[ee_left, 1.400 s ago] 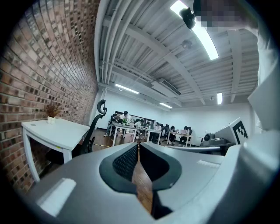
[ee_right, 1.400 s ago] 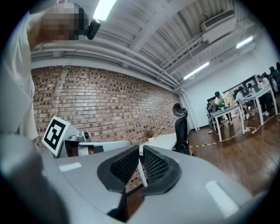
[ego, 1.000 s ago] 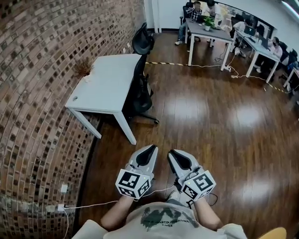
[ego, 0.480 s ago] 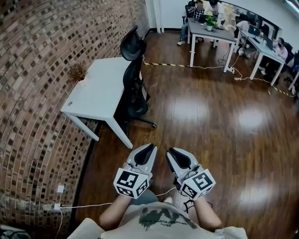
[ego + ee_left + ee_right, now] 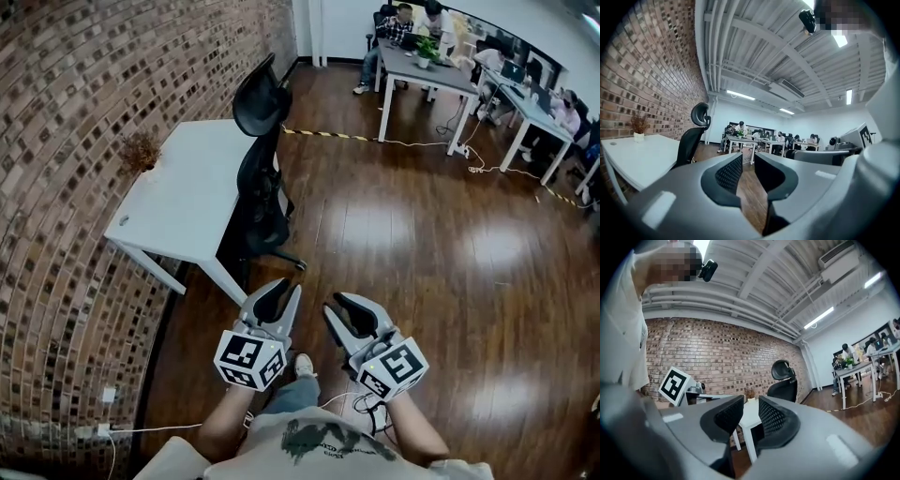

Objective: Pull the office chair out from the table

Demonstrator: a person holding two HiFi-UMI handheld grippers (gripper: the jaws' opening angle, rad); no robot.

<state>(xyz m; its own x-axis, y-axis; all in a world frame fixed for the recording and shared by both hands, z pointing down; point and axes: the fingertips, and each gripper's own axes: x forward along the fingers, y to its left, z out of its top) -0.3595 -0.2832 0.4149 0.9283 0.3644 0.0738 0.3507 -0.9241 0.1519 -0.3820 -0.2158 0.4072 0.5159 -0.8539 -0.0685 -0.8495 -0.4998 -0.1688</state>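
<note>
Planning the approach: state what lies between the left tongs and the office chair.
Head view: only bare wood floor between the left tongs, opening and empty, and the office chair.

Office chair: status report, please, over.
Jaws opening, nothing between: left gripper, right gripper. Target office chair tucked against table, untouched. Nearest table leg close beside left gripper's path.

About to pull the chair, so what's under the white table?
The office chair is tucked against the table, base legs showing on the floor. The tabletop hides how far its seat reaches under, and anything else beneath.
</note>
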